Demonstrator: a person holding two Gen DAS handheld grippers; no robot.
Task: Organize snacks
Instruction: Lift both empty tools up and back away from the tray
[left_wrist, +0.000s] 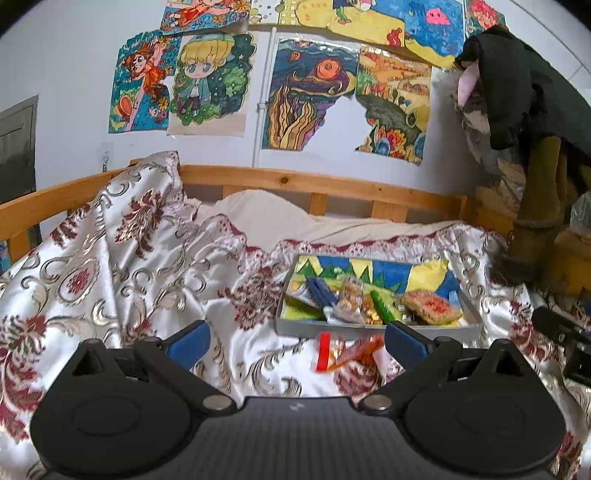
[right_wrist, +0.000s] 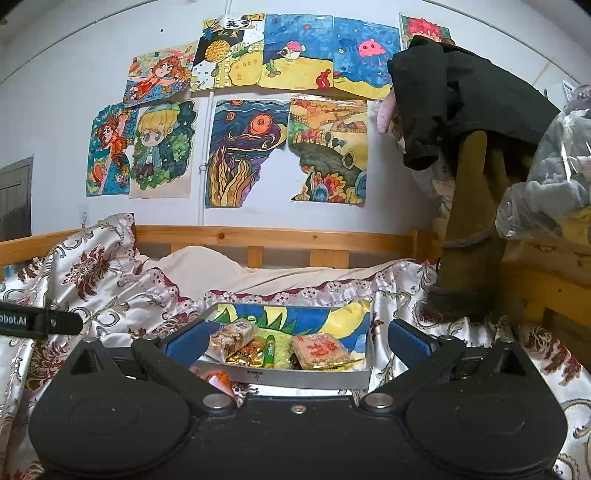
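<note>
A shallow grey tray (left_wrist: 373, 329) with a painted bottom lies on the patterned bedspread and holds several wrapped snacks, among them a square rice cracker pack (left_wrist: 430, 306) and a green stick (left_wrist: 382, 305). A red stick snack (left_wrist: 324, 350) and an orange packet (left_wrist: 354, 352) lie loose on the spread in front of the tray, between the fingers of my open, empty left gripper (left_wrist: 297, 345). My right gripper (right_wrist: 297, 345) is open and empty just in front of the tray (right_wrist: 295, 376); the cracker pack (right_wrist: 320, 350) and the orange packet (right_wrist: 218, 380) show there too.
The wooden bed rail (left_wrist: 295, 184) runs along the wall behind. A bunched-up part of the bedspread (left_wrist: 122, 229) rises at the left. A brown post draped with dark clothes (right_wrist: 472, 221) stands at the right, with a plastic-wrapped bundle (right_wrist: 554, 177) beside it.
</note>
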